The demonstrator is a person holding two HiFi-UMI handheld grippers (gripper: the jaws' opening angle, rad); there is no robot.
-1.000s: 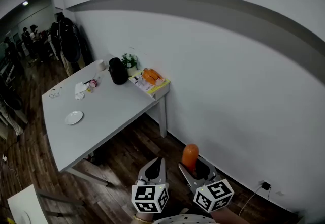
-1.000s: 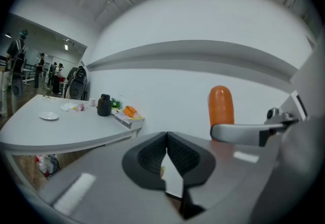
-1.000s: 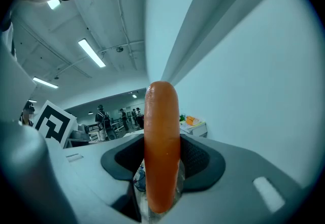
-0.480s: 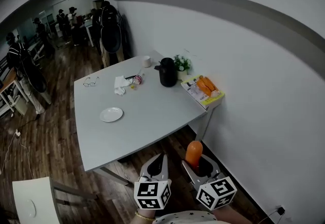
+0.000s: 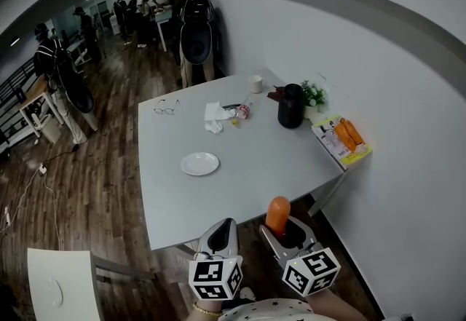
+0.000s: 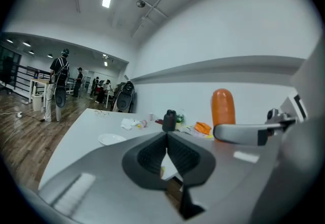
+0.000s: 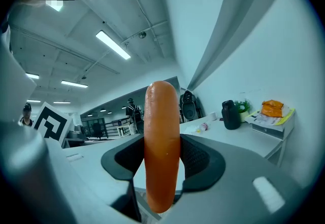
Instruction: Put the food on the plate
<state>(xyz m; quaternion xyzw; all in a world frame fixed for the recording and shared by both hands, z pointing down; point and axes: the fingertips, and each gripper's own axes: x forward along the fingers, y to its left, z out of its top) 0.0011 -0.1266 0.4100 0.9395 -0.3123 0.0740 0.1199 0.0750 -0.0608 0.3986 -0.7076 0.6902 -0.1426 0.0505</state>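
**Sausage clamped upright in your right gripper**

Your right gripper's pads press on the orange sausage, which stands upright between them. Just beside it, your left gripper has its jaws together on nothing. Beyond both, the white plate lies on the grey table, well apart from the sausage.

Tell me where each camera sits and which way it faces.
Head view: on the person's head, looking steeply down at the table and plate; left tool and right tool show at the bottom.
Left gripper view: on the left tool, looking along its shut, empty jaws toward the table; the right tool shows at right.
Right gripper view: on the right tool, looking along its jaws, clamped on a sausage, toward the table.
Shared: all three show the sausage and the black jug.
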